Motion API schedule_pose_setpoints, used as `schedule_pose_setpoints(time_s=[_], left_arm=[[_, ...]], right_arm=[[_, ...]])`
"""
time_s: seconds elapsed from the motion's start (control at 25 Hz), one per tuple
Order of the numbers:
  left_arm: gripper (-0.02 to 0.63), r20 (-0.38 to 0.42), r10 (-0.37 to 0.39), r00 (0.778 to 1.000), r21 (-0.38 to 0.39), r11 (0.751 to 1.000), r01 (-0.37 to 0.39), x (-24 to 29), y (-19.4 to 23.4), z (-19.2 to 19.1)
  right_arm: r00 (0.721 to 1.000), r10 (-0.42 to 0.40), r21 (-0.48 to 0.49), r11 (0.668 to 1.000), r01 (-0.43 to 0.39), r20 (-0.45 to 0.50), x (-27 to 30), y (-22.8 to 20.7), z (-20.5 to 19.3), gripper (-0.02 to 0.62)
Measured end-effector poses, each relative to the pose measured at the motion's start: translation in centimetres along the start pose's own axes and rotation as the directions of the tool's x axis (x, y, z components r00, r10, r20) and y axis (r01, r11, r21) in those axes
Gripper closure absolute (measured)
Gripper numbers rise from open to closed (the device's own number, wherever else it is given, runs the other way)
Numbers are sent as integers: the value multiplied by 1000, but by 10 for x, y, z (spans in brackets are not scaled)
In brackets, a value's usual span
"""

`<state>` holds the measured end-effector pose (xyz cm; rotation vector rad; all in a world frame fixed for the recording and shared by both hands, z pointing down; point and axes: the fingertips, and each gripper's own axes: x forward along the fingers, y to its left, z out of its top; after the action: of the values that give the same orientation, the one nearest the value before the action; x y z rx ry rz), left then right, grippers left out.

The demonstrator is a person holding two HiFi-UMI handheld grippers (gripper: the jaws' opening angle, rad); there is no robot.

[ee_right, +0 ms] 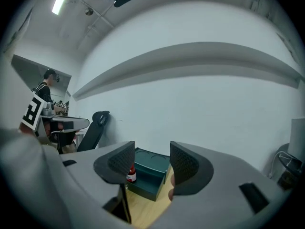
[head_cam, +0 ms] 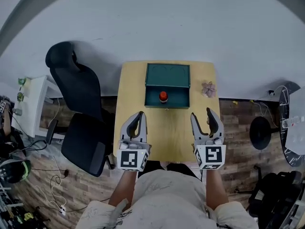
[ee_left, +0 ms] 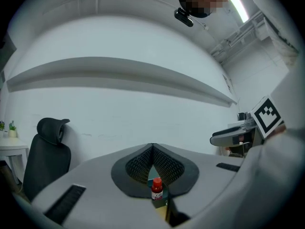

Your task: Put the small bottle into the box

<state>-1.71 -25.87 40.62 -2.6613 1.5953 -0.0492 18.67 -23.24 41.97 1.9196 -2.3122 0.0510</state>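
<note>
The box (head_cam: 167,75) lies open on the table (head_cam: 167,135), lid tipped back against the wall side. The small bottle (head_cam: 163,97) stands upright, red cap up, inside the box's front tray.

- Left gripper (head_cam: 138,116): in front of the box, left of its centre. Jaw tips pressed together, nothing clamped. Its own view shows only the bottle (ee_left: 157,191) through the gap below the tips; the box is almost fully hidden.
- Right gripper (head_cam: 201,116): in front of the box, to its right. Jaws set wide, empty. In its own view one pad covers part of the bottle (ee_right: 131,174).

A small pinkish item (head_cam: 208,88) right of the box is too small to identify.
</note>
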Motion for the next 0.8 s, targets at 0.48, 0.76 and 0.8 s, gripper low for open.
schedule_pose_setpoints(time_s=[0.48, 0.76, 0.8], left_arm=[[600, 90, -23, 996, 73, 997, 17, -5, -27, 39], [600, 96, -25, 995, 85, 996, 17, -1, -34, 45], [599, 96, -25, 995, 88, 996, 17, 0, -35, 45]], right_arm=[[990, -54, -18, 998, 56, 133, -46, -30, 43, 350], [991, -44, -19, 999, 47, 130, -47, -34, 41, 351], [991, -43, -17, 999, 46, 129, -47, -34, 40, 351]])
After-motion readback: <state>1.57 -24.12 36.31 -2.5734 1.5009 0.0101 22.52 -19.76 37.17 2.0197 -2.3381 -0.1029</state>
